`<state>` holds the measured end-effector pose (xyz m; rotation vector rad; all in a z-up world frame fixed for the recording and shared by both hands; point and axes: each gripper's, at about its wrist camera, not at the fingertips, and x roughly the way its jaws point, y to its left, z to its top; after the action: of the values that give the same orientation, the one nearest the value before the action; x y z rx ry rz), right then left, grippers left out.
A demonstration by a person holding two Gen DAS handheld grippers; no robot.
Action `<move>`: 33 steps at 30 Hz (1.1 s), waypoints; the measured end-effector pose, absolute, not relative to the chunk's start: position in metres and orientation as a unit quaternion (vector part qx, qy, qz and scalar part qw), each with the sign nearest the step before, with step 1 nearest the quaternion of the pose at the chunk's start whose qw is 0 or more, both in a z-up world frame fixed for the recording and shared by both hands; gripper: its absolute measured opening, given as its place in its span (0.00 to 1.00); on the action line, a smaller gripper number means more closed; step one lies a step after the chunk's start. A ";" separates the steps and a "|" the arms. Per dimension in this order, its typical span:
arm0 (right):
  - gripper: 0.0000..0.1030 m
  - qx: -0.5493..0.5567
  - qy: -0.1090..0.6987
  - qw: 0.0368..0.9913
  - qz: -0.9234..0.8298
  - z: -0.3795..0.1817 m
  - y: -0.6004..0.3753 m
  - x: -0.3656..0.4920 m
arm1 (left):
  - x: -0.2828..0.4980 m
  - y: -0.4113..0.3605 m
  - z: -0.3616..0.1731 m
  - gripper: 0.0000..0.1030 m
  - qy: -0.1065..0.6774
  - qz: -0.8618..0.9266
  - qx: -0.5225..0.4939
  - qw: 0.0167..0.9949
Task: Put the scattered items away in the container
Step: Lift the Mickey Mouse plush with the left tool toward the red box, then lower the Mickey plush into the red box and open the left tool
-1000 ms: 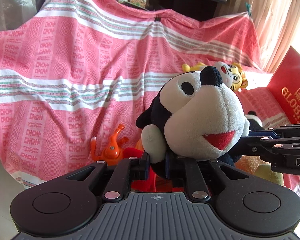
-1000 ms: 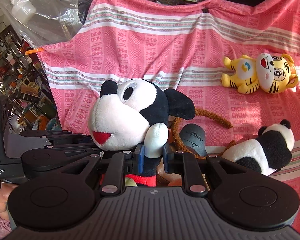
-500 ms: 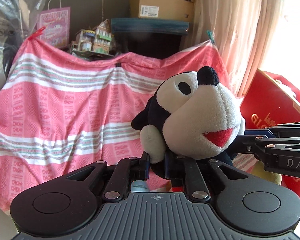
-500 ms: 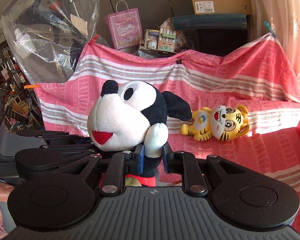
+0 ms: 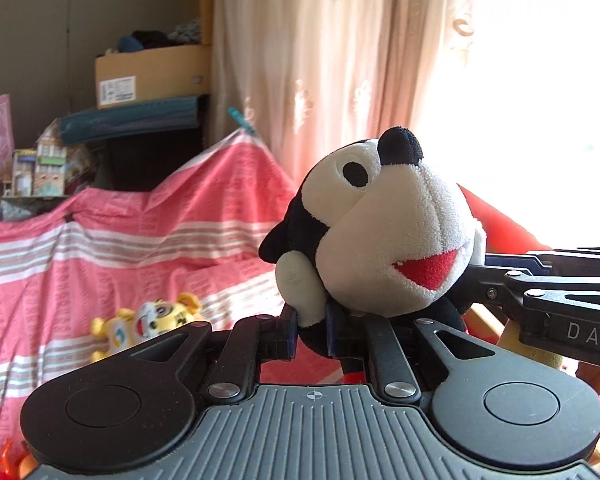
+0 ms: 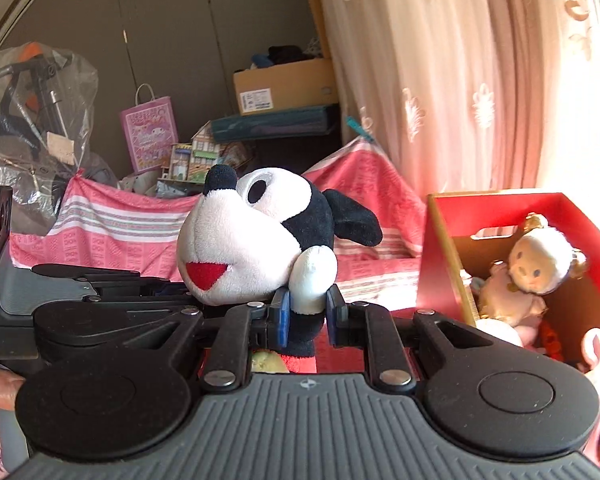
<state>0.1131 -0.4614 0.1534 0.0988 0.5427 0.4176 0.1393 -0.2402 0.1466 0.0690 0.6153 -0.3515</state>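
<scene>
A black-and-white mouse plush (image 5: 380, 240) with a red mouth hangs in the air between both grippers. My left gripper (image 5: 310, 330) is shut on one white hand and arm of the plush. My right gripper (image 6: 306, 316) is shut on the other hand of the mouse plush (image 6: 256, 236). The red box (image 6: 496, 204) stands at the right in the right wrist view, open on top, with a pale doll (image 6: 532, 272) and other soft toys inside. In the left wrist view its red wall (image 5: 504, 220) shows behind the plush.
A pink striped cloth (image 5: 120, 264) covers the bed. A yellow tiger plush (image 5: 148, 320) lies on it at lower left. An orange toy (image 5: 8, 460) peeks at the bottom left corner. Curtains (image 6: 460, 80), a cardboard box (image 6: 284, 84) and a paper bag (image 6: 150, 136) stand behind.
Both grippers have lifted the mouse plush and swung right, away from the bed. The red box with toys inside has come into the right wrist view.
</scene>
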 end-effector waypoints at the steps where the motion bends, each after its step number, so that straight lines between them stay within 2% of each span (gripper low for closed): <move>1: 0.21 0.047 0.259 0.945 0.193 0.158 -0.480 0.115 | 0.142 -0.256 0.149 0.20 0.297 -0.179 0.035 0.937; 10: 0.21 0.024 0.239 0.965 0.110 0.166 -0.585 0.145 | 0.185 -0.390 0.148 0.21 0.297 -0.230 0.040 0.926; 12: 0.25 0.013 0.231 0.969 0.084 0.161 -0.596 0.155 | 0.201 -0.405 0.145 0.28 0.304 -0.237 0.042 0.922; 13: 0.28 0.003 0.234 0.970 0.065 0.156 -0.601 0.162 | 0.212 -0.410 0.141 0.38 0.322 -0.232 0.041 0.917; 14: 0.48 -0.009 0.241 0.969 0.047 0.151 -0.602 0.168 | 0.222 -0.413 0.136 0.44 0.345 -0.224 0.040 0.910; 15: 0.68 -0.026 0.252 0.967 0.017 0.142 -0.604 0.174 | 0.229 -0.413 0.130 0.53 0.366 -0.218 0.042 0.904; 16: 0.73 -0.035 0.257 0.966 -0.003 0.135 -0.605 0.177 | 0.232 -0.412 0.124 0.60 0.375 -0.217 0.043 0.900; 19: 0.77 -0.025 0.270 0.963 -0.005 0.114 -0.612 0.175 | 0.234 -0.400 0.110 0.69 0.375 -0.213 0.044 0.901; 20: 0.80 -0.014 0.275 0.961 -0.002 0.110 -0.613 0.174 | 0.235 -0.396 0.107 0.70 0.378 -0.215 0.041 0.900; 23: 0.81 -0.020 0.278 0.960 -0.011 0.103 -0.608 0.174 | 0.233 -0.396 0.108 0.72 0.370 -0.228 0.051 0.899; 25: 0.83 -0.031 0.276 0.960 -0.026 0.105 -0.604 0.172 | 0.234 -0.395 0.111 0.78 0.355 -0.232 0.061 0.904; 33: 0.87 -0.035 0.278 0.959 -0.040 0.114 -0.596 0.163 | 0.218 -0.378 0.114 0.78 0.357 -0.245 0.045 0.900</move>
<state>0.1625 -0.5956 0.1143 -0.0702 0.5647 -0.0821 0.2185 -0.3785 0.1141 0.0921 0.7394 -0.5062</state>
